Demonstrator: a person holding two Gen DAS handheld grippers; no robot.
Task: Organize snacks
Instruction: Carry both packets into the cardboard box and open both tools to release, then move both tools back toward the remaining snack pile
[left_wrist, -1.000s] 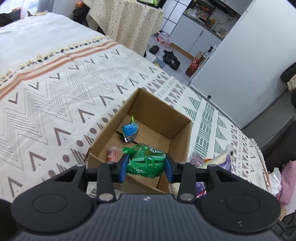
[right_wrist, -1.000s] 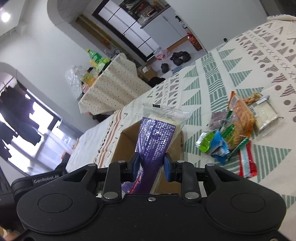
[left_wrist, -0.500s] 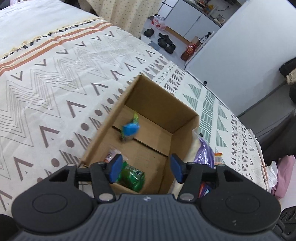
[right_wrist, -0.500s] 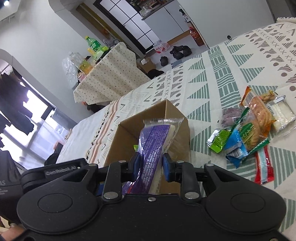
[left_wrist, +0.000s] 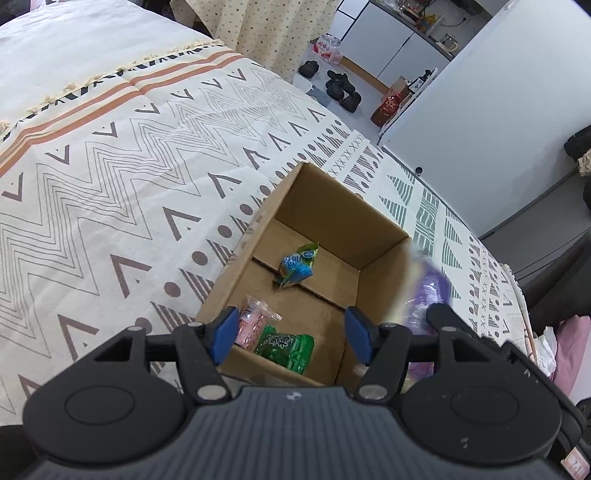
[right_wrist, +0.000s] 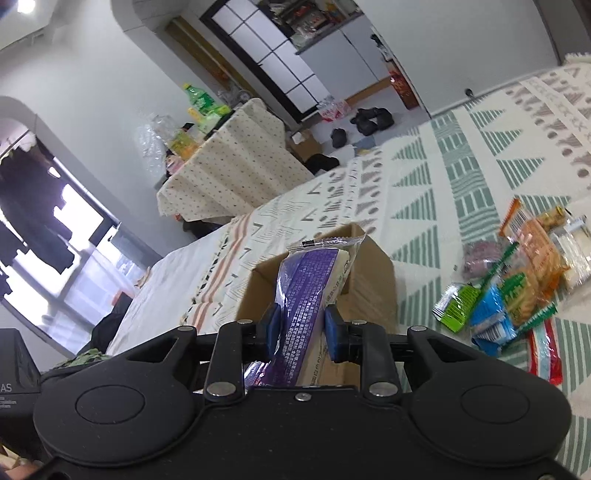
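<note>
Our left claw (left_wrist: 290, 338) hovers over the near edge of the box (left_wrist: 376, 243), its jaws apart and just widened, with nothing between the blue pads (left_wrist: 223, 334). Below it, on the box floor, lies the green packet (left_wrist: 286, 347), with a pink packet (left_wrist: 253, 323) touching its left side and a blue packet (left_wrist: 297, 267) farther in, near the middle seam.

Our right claw (right_wrist: 301, 328) is clamped on the purple packet (right_wrist: 306, 295), which stands upright between the pads; the jaws have just eased a little wider, yet they press on it all the same. This packet hangs at the box's right wall, seen blurred in the left view.

The box sits on a patterned cloth (left_wrist: 122, 192). To its right, well apart, the remaining snacks (right_wrist: 517, 273) lie in a loose heap on the cloth.
</note>
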